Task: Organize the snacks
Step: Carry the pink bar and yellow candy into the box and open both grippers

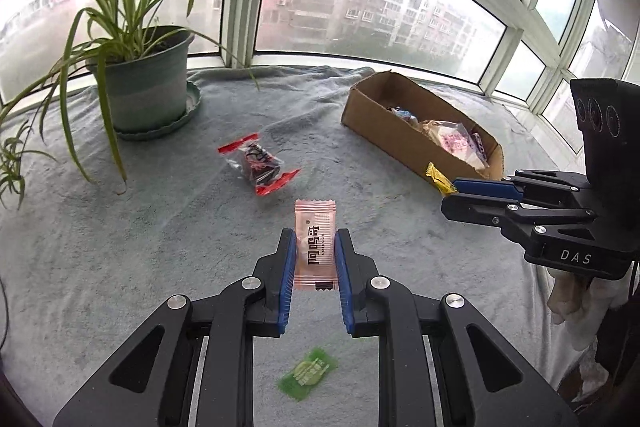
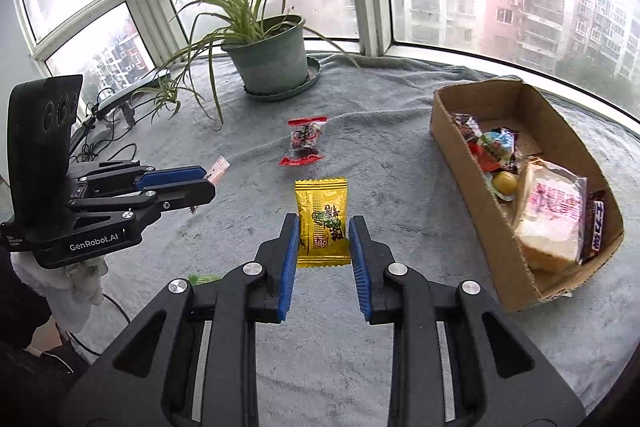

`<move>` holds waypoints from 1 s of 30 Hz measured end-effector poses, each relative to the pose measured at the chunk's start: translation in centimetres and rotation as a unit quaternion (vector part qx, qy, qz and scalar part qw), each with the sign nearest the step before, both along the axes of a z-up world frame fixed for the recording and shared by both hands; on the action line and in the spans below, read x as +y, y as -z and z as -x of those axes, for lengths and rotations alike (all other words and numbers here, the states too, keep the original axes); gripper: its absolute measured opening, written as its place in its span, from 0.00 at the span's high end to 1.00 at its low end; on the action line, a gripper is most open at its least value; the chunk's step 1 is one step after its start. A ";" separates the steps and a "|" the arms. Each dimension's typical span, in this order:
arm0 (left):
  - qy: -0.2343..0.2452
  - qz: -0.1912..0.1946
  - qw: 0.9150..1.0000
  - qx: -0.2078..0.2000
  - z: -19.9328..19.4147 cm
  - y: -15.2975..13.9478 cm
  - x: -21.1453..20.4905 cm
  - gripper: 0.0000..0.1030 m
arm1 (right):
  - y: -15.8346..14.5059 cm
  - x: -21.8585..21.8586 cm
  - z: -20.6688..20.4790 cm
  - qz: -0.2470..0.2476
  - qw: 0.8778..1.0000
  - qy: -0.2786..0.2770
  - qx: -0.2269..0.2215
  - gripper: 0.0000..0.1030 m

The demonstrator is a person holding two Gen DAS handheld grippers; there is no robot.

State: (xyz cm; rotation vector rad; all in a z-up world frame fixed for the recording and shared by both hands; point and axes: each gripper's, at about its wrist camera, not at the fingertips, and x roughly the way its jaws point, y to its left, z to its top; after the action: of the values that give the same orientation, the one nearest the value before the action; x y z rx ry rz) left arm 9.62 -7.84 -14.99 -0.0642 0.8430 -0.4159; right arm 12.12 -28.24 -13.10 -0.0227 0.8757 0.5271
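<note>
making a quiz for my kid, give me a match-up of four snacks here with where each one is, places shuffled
Snacks:
1. pink packet
2. gold packet
3. red-ended packet
4. green packet

Places:
A. lying on the grey blanket, below the left claw in its view
B. in the right claw
C. on the blanket in front of the potted plant
D. in the left claw

Pairs: 1-D, 2-B, 3-C, 4-A

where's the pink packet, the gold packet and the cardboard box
pink packet (image 1: 315, 241), left wrist view, on its printed middle
gold packet (image 2: 322, 223), right wrist view, on its printed middle
cardboard box (image 2: 460, 163), right wrist view, on its near side wall
</note>
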 end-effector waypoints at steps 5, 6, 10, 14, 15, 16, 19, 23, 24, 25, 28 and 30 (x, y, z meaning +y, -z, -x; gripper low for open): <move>0.025 0.000 1.000 -0.008 -1.4 -0.6 -2.2 0.83 | -0.7 -3.1 -0.7 0.003 0.999 0.036 -0.010 0.75; 0.030 0.000 1.000 -0.010 -1.7 -0.8 -2.7 0.83 | -0.9 -3.6 -0.9 0.005 0.999 0.042 -0.013 0.74; 0.044 0.005 0.999 -0.017 -3.3 -1.4 -4.5 0.83 | -1.4 -6.1 -1.7 0.008 0.998 0.066 -0.022 0.74; 0.059 0.009 0.998 -0.025 -4.8 -2.2 -6.3 0.83 | -1.7 -8.0 -2.9 0.015 0.996 0.084 -0.029 0.75; 0.063 0.009 0.998 -0.027 -5.2 -2.3 -6.8 0.83 | -1.8 -8.5 -3.2 0.018 0.996 0.087 -0.031 0.75; 0.066 0.010 0.997 -0.029 -5.5 -2.5 -7.3 0.83 | -1.9 -8.7 -3.5 0.020 0.995 0.091 -0.033 0.74; 0.076 0.011 0.997 -0.032 -6.7 -2.8 -8.7 0.83 | -2.0 -9.7 -4.4 0.023 0.994 0.099 -0.036 0.74; 0.088 0.015 0.995 -0.032 -8.1 -3.0 -10.6 0.83 | -1.8 -10.9 -6.1 0.031 0.993 0.110 -0.039 0.74; 0.090 0.016 0.995 -0.031 -8.5 -3.0 -11.2 0.83 | -1.7 -11.1 -6.6 0.034 0.992 0.112 -0.039 0.75; 0.094 0.016 0.995 -0.031 -8.9 -3.0 -11.7 0.83 | -1.6 -11.3 -7.1 0.038 0.992 0.114 -0.039 0.75; 0.102 0.010 0.994 -0.034 -10.0 -3.0 -13.2 0.83 | -1.3 -12.0 -8.8 0.047 0.991 0.123 -0.040 0.74; 0.105 0.008 0.994 -0.034 -10.8 -3.0 -14.1 0.83 | -1.0 -12.5 -9.9 0.053 0.990 0.128 -0.038 0.74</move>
State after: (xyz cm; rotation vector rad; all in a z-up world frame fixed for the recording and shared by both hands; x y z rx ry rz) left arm 20.45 -21.93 -11.95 0.0242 0.7814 -0.6202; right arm 22.06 -40.69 -12.12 -0.0262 0.8177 0.2378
